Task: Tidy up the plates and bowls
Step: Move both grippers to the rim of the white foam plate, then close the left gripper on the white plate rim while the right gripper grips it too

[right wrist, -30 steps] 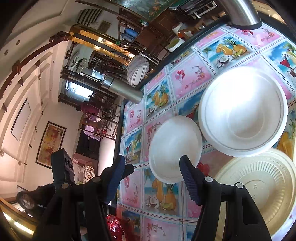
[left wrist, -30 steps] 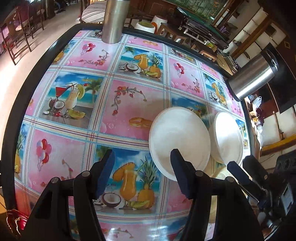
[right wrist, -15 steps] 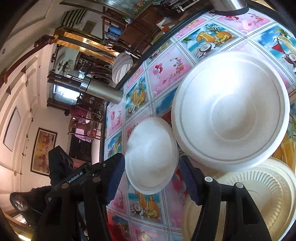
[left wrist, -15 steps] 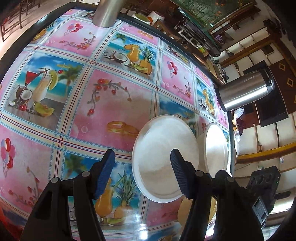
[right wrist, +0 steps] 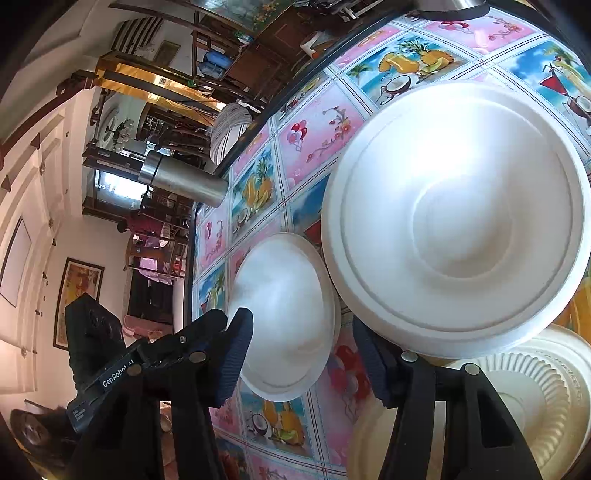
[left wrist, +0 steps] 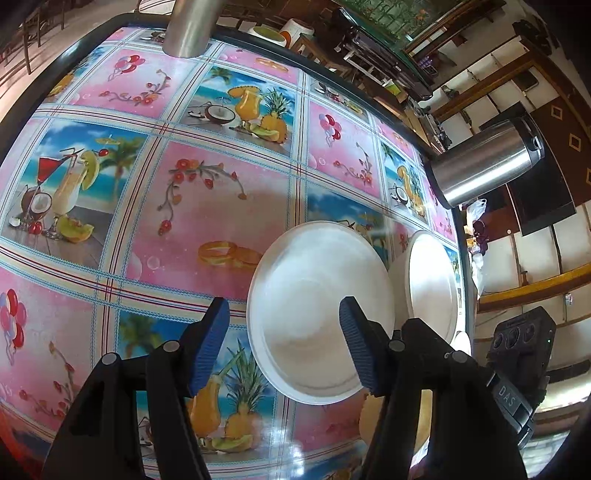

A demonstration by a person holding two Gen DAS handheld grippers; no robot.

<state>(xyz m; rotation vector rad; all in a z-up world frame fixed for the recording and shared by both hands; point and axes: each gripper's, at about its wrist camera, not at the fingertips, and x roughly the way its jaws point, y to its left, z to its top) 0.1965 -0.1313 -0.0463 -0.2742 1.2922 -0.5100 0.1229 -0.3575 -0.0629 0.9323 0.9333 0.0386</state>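
Beside the large white bowl (right wrist: pixel 458 225), a small white bowl (left wrist: pixel 317 310) sat on the table (left wrist: pixel 207 206). Both grippers, left (left wrist: pixel 284 347) and right (right wrist: pixel 303 358), straddled its rim, holding nothing; the right's jaws had just been closing.

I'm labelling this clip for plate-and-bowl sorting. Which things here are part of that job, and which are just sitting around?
Part of the job:
- larger white bowl
- smaller white bowl
- cream ribbed plate

Just lying about:
- steel flask at the table's edge
- second steel cylinder at the far edge
- fruit-print tablecloth
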